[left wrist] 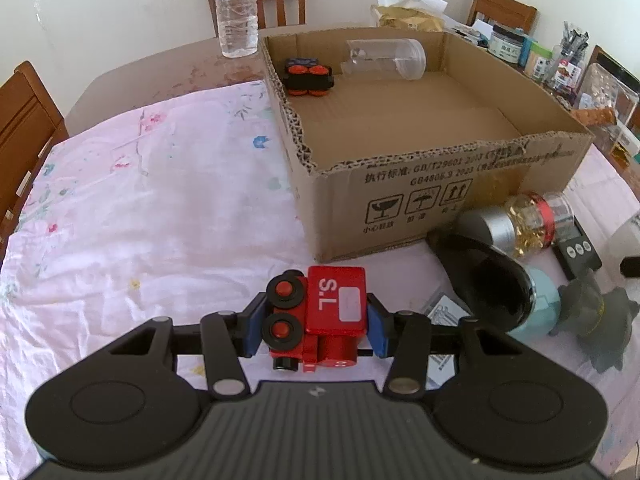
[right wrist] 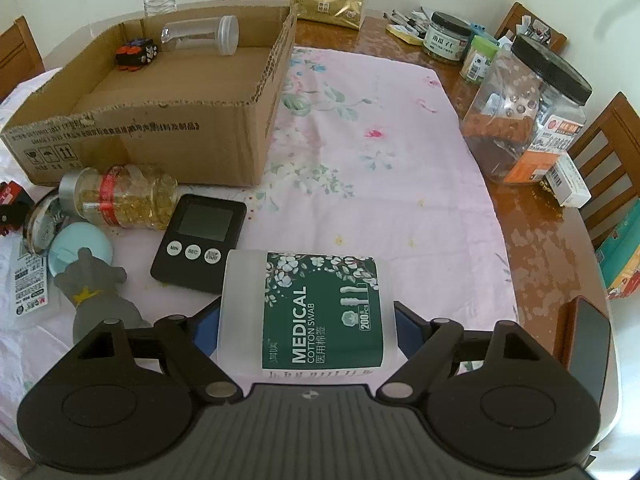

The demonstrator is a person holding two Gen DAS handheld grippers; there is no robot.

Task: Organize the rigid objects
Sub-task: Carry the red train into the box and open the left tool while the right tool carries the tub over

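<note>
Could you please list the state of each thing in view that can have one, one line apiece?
Left gripper: jaws shut on the red toy train.
Right gripper: jaws around the cotton swab box; contact unclear.
Cardboard box: open-topped.
Clear jar: on its side in the box.
Black toy car: overturned in the box.
Capsule bottle: on its side, capped.
Timer: screen blank.

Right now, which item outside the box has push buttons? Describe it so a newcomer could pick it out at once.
Start at the cardboard box on the pink floral cloth. Just in front of its near right corner lies a flat black timer, beside the toppled jar of gold capsules. It alone has a grey screen above three round white buttons.
</note>
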